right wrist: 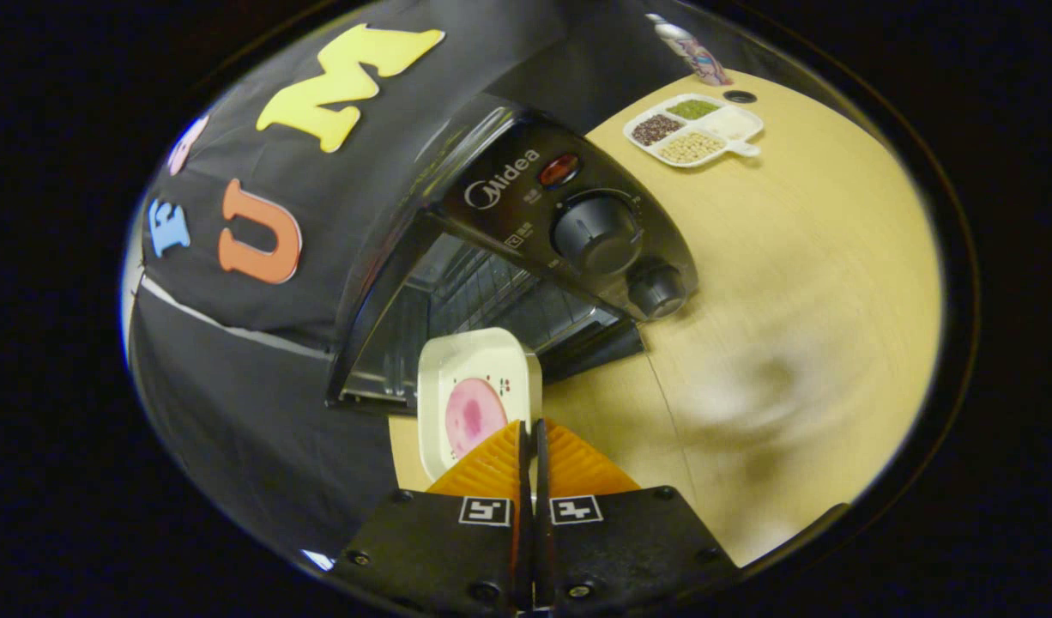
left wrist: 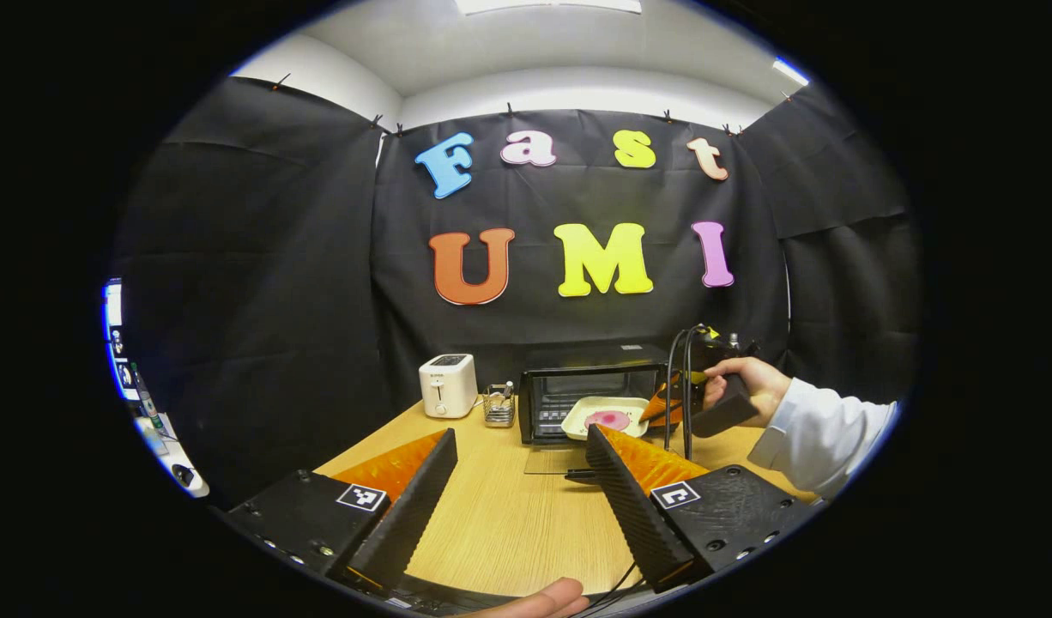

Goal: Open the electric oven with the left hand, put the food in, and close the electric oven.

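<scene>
Now, oven (left wrist: 590, 388): door dropped open on the bench (left wrist: 500, 515).
Plate (right wrist: 473, 399): pink food carried, held at the oven mouth.
Right tongs (right wrist: 530, 429): pinched on the plate's rim.
Left tongs (left wrist: 522, 463): spread, nothing held.

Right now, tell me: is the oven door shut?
No: in the left gripper view the oven stands open, its door lying flat on the table.

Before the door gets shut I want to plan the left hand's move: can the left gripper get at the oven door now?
Probably not cleanly yet. The left gripper is open with bare table ahead, but the plate held by the right gripper hangs over the lowered oven door.
</scene>
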The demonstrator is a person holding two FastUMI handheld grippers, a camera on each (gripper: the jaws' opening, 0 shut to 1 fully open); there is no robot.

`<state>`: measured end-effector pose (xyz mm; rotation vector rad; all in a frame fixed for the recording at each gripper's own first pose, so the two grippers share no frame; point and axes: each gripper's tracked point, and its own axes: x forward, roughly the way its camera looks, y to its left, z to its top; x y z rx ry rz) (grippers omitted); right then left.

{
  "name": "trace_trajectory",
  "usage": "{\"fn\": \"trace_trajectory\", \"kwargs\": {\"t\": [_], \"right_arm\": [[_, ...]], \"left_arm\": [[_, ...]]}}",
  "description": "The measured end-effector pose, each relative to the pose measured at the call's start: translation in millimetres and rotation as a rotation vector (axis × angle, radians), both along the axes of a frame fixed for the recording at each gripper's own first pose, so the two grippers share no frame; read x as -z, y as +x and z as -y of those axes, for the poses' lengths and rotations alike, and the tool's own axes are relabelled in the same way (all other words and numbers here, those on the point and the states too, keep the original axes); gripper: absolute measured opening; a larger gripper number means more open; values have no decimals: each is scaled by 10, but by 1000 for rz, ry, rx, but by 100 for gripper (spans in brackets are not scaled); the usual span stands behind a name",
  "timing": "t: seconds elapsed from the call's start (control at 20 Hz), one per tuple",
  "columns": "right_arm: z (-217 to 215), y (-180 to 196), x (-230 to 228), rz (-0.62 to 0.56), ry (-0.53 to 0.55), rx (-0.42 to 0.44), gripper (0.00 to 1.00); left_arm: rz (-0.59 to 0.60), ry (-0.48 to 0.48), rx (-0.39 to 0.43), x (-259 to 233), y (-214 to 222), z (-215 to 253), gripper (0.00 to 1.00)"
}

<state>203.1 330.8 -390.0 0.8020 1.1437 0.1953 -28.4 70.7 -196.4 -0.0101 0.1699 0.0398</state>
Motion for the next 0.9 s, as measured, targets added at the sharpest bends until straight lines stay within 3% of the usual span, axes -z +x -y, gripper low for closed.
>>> {"fn": "trace_trajectory", "kwargs": {"t": [0.25,0.4,0.45,0.7,0.9], "right_arm": [[-80,483,26,104,31,291,4],[-211,734,67,150,73,395,1],[-253,799,92,161,81,412,4],[-399,1033,233,208,116,466,1],[-303,1088,348,233,55,482,5]], "left_arm": [[-16,-7,5,168,85,-148,96],[-19,-11,17,251,142,-200,96],[-18,-14,19,277,162,-221,96],[-39,-36,30,444,223,-280,96],[-69,-53,19,596,254,-339,96]]}}
